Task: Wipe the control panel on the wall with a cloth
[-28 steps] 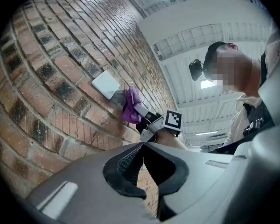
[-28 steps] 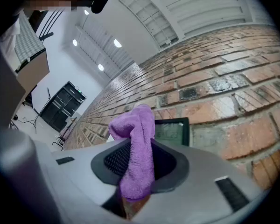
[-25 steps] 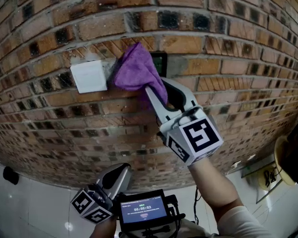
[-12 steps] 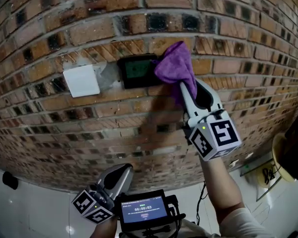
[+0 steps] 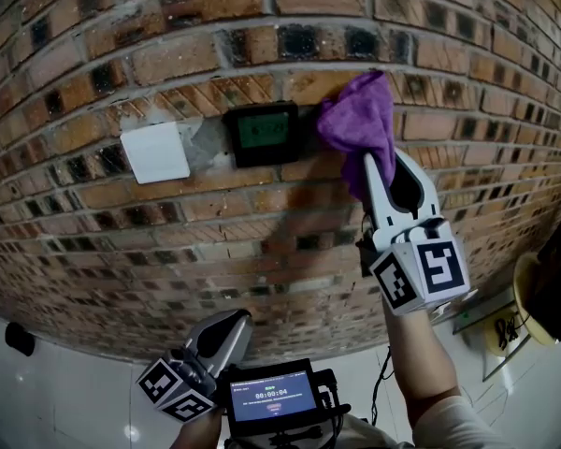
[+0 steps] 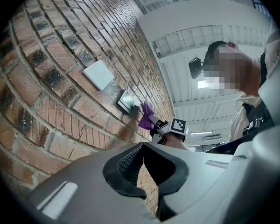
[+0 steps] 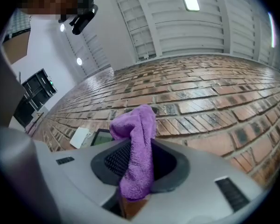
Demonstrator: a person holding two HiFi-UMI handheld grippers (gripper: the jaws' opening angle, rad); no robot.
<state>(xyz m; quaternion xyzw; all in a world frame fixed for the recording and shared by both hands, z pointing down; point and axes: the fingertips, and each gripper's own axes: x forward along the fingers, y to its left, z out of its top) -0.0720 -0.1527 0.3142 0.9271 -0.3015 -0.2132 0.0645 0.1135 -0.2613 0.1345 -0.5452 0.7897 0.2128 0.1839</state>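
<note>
A black control panel (image 5: 261, 133) with a green screen is set in the brick wall (image 5: 93, 241). It also shows in the left gripper view as the panel (image 6: 126, 101) and in the right gripper view as the panel (image 7: 101, 137). My right gripper (image 5: 377, 171) is shut on a purple cloth (image 5: 359, 119), which presses on the bricks just right of the panel. The cloth (image 7: 137, 148) hangs between the jaws. My left gripper (image 5: 226, 330) hangs low near the floor, shut with nothing in it.
A white blank plate (image 5: 154, 152) sits on the wall left of the panel. A small timer screen (image 5: 271, 399) shows at the bottom. A yellow object (image 5: 538, 302) stands at the right edge.
My right gripper has swept the cloth rightward across the panel, from covering its left part to off its right side. The panel's screen is now uncovered. The left gripper has not moved.
</note>
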